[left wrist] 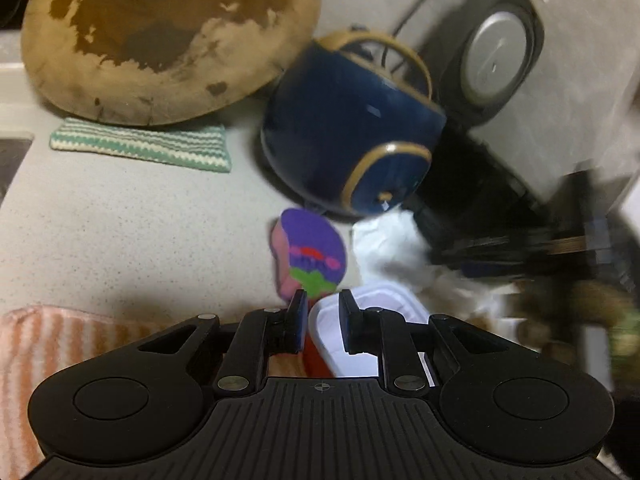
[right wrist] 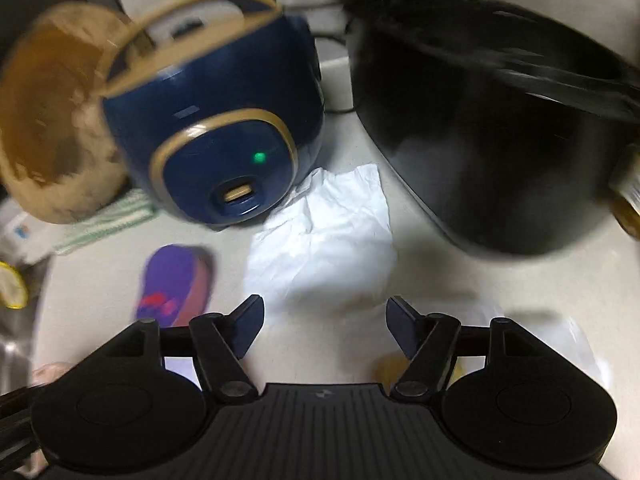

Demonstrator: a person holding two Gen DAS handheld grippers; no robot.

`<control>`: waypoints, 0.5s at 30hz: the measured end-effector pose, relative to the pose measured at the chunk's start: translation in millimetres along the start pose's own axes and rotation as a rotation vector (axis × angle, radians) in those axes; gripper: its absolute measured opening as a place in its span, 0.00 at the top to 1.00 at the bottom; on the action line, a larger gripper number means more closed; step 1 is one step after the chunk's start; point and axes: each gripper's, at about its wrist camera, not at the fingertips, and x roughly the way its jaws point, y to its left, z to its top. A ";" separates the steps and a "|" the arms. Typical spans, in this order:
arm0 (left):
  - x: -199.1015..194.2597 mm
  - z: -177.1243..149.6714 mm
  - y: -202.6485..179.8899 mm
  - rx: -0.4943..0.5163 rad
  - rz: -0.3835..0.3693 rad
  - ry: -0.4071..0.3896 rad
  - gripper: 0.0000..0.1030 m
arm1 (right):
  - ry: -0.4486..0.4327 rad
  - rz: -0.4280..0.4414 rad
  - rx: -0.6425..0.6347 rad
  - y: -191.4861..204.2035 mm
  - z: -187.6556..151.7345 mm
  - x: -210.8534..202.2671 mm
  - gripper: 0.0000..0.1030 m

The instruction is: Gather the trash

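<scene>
Blue rice cooker (right wrist: 216,120), gold trim, green light lit, stands at the back of the pale speckled surface (left wrist: 120,220) and serves as marker for the rest. Crumpled white tissue (right wrist: 324,240): lying flat on the surface, its far corner touching the cooker's front foot. Purple and pink wrapper (right wrist: 176,284): just in front of the cooker, beside the tissue on the side away from the black pot. Large black pot (right wrist: 492,140): beside the cooker, with the tissue lying in front of the gap between the two. Round wooden board (left wrist: 160,40), stained dark: leaning behind the cooker's other side, with a green striped cloth (left wrist: 140,144) under its edge. Right tongs (right wrist: 324,312): spread wide, nothing between them, poised over the near edge of the tissue without touching it. Left tongs (left wrist: 323,312): nearly together, closed on the rim of a white plastic tub (left wrist: 360,336), held in front of the cooker and near the wrapper. Orange striped towel (left wrist: 48,344): at the near edge, well apart from the cooker.
</scene>
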 end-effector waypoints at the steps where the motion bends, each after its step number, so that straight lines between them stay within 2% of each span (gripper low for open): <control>1: -5.2 0.3 2.6 -0.012 -0.038 0.003 0.81 | 0.002 -0.013 -0.035 4.7 5.4 13.7 0.34; 3: -13.2 -0.3 3.7 -0.020 -0.130 0.026 0.81 | 0.015 -0.035 -0.069 10.3 12.4 39.2 0.34; 7: -19.2 -6.9 -8.1 -0.008 -0.354 0.129 0.81 | 0.048 -0.038 -0.059 9.2 18.2 72.7 0.34; 9: -18.6 -11.0 -18.7 0.020 -0.412 0.170 0.81 | 0.036 -0.035 -0.051 8.5 18.0 75.5 0.33; 11: -15.4 -16.9 -32.2 0.063 -0.454 0.213 0.81 | 0.039 -0.055 -0.083 10.9 15.5 70.6 0.57; 12: -11.8 -19.7 -39.0 0.081 -0.468 0.236 0.81 | 0.049 -0.052 -0.106 11.9 15.5 67.7 0.84; 13: -8.4 -22.9 -42.8 0.088 -0.479 0.253 0.81 | 0.061 -0.030 -0.103 9.6 14.1 62.3 0.96; 15: 1.9 -29.4 -53.2 0.094 -0.512 0.306 0.81 | 0.055 0.022 -0.053 0.7 8.4 42.2 0.96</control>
